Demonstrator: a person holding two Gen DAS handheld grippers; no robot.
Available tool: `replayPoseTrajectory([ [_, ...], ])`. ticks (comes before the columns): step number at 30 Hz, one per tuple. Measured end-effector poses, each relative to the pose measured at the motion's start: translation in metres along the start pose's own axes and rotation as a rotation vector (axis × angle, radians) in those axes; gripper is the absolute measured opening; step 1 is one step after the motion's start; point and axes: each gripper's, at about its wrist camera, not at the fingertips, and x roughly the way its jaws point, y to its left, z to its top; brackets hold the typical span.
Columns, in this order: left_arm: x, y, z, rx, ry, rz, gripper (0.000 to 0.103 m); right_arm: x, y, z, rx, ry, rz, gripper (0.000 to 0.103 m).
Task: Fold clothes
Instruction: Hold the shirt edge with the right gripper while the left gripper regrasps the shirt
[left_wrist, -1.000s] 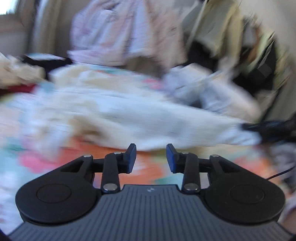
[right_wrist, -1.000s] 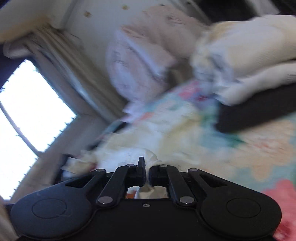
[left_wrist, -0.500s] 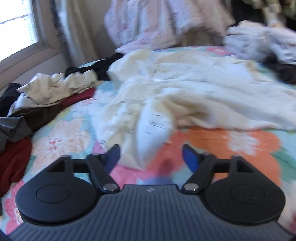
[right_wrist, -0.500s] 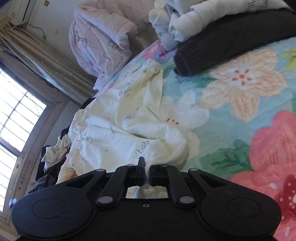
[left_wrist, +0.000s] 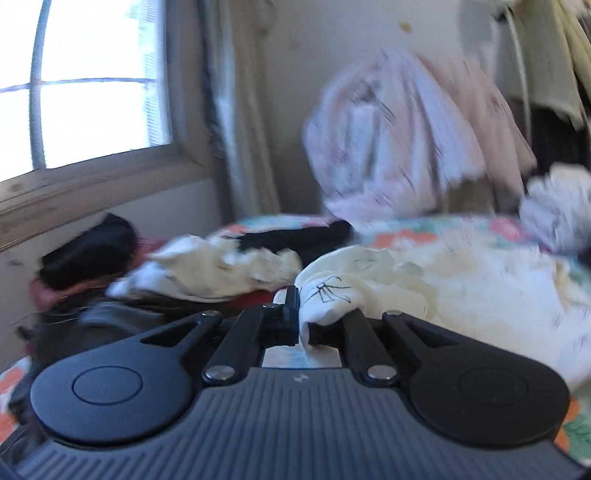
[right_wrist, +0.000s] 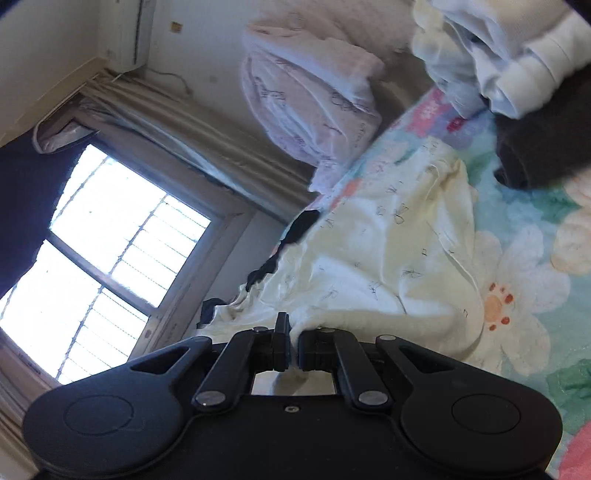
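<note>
One cream garment (right_wrist: 388, 266), bow print, spread on floral bedspread (right_wrist: 532, 236). Two grippers, both clamped on its edges: left gripper (left_wrist: 303, 325) pinching bunched corner, right gripper (right_wrist: 291, 347) pinching fold, jaws nearly together. One pink quilt (right_wrist: 314, 92) behind; one dark sweater (right_wrist: 546, 147) near.

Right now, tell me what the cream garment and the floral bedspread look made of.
Cream garment: soft, matte woven fabric, probably cotton; it creases finely and carries small printed bows. Floral bedspread: plush, slightly fuzzy fabric, perhaps fleece; the flower edges look soft, without sheen.
</note>
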Motion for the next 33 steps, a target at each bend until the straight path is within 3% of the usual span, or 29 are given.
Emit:
replayPoseTrajectory([
  [1, -0.009, 0.007, -0.005, -0.004, 0.019, 0.007, 0.005, -0.001, 0.002, -0.002, -0.01, 0.02, -0.008, 0.007],
  [4, 0.003, 0.01, -0.047, 0.055, 0.225, 0.034, 0.022, 0.007, -0.007, -0.029, -0.078, 0.141, -0.167, 0.007],
  [6, 0.017, 0.014, -0.079, 0.04, 0.311, 0.005, 0.022, 0.012, -0.02, -0.048, -0.099, 0.195, -0.273, 0.007],
  [8, 0.025, 0.021, -0.096, -0.031, 0.352, 0.001, 0.022, 0.01, -0.036, -0.059, -0.052, 0.199, -0.307, 0.007],
  [12, 0.024, 0.032, -0.097, -0.136, 0.311, -0.02, 0.027, -0.011, -0.033, -0.053, -0.039, 0.131, -0.304, 0.007],
  [13, 0.022, 0.033, -0.093, -0.138, 0.285, -0.032, 0.036, -0.016, -0.027, -0.047, -0.05, 0.119, -0.29, 0.007],
  [14, 0.022, 0.034, -0.089, -0.136, 0.262, -0.043, 0.053, -0.02, -0.02, -0.041, -0.073, 0.115, -0.278, 0.007],
  [15, 0.024, 0.034, -0.084, -0.125, 0.249, -0.053, 0.058, -0.023, -0.013, -0.036, -0.104, 0.106, -0.282, 0.007],
  [17, 0.03, 0.031, -0.08, -0.103, 0.255, -0.069, 0.058, -0.023, -0.002, -0.029, -0.172, 0.099, -0.327, 0.007],
  [20, 0.032, 0.023, -0.086, -0.117, 0.319, -0.085, 0.059, -0.007, -0.005, -0.03, -0.226, 0.132, -0.492, 0.007],
  [21, 0.03, 0.021, -0.093, -0.133, 0.331, -0.1, 0.06, -0.005, -0.01, -0.033, -0.223, 0.141, -0.51, 0.007],
  [27, 0.02, 0.005, -0.123, -0.194, 0.416, -0.186, 0.062, 0.0, -0.033, -0.052, -0.139, 0.148, -0.496, 0.007],
  [31, 0.035, -0.012, -0.121, -0.077, 0.437, -0.15, 0.063, -0.001, -0.035, -0.054, -0.138, 0.156, -0.485, 0.007],
  [33, 0.05, -0.012, -0.12, -0.101, 0.462, -0.14, 0.068, -0.002, -0.035, -0.051, -0.137, 0.148, -0.483, 0.007],
])
